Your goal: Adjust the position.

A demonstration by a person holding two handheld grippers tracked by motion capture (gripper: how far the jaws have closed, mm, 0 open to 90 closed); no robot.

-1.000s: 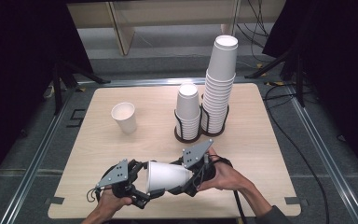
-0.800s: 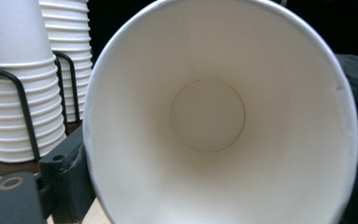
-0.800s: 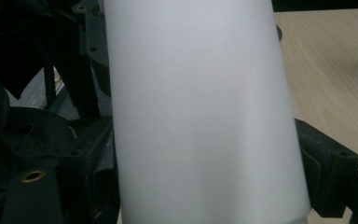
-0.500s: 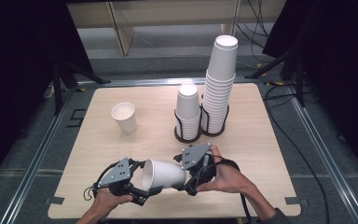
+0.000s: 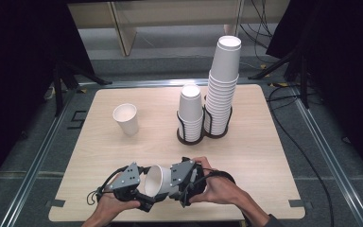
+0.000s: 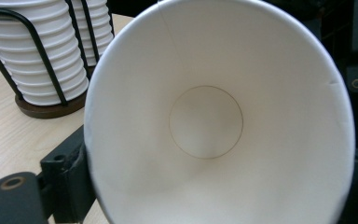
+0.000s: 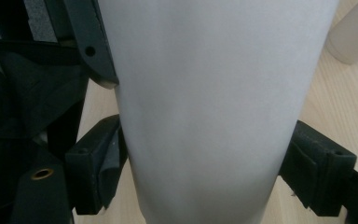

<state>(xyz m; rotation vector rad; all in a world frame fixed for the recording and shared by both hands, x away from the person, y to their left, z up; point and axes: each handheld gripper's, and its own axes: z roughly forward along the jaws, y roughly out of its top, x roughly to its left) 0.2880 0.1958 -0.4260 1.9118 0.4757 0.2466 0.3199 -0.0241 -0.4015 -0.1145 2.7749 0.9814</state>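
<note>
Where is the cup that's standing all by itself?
In the high view the lone cup stands upright on the table's left half, left of the two racked cup stacks.

White paper cup [image 5: 154,180] lay on its side above the table's near edge, open mouth facing left, empty inside, rim slightly dented, body tapering rightward.

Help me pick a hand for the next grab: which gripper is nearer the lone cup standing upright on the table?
Left. The left gripper sits toward the table's left side, below the lone cup. The right gripper is farther right, holding the paper cup.
</note>
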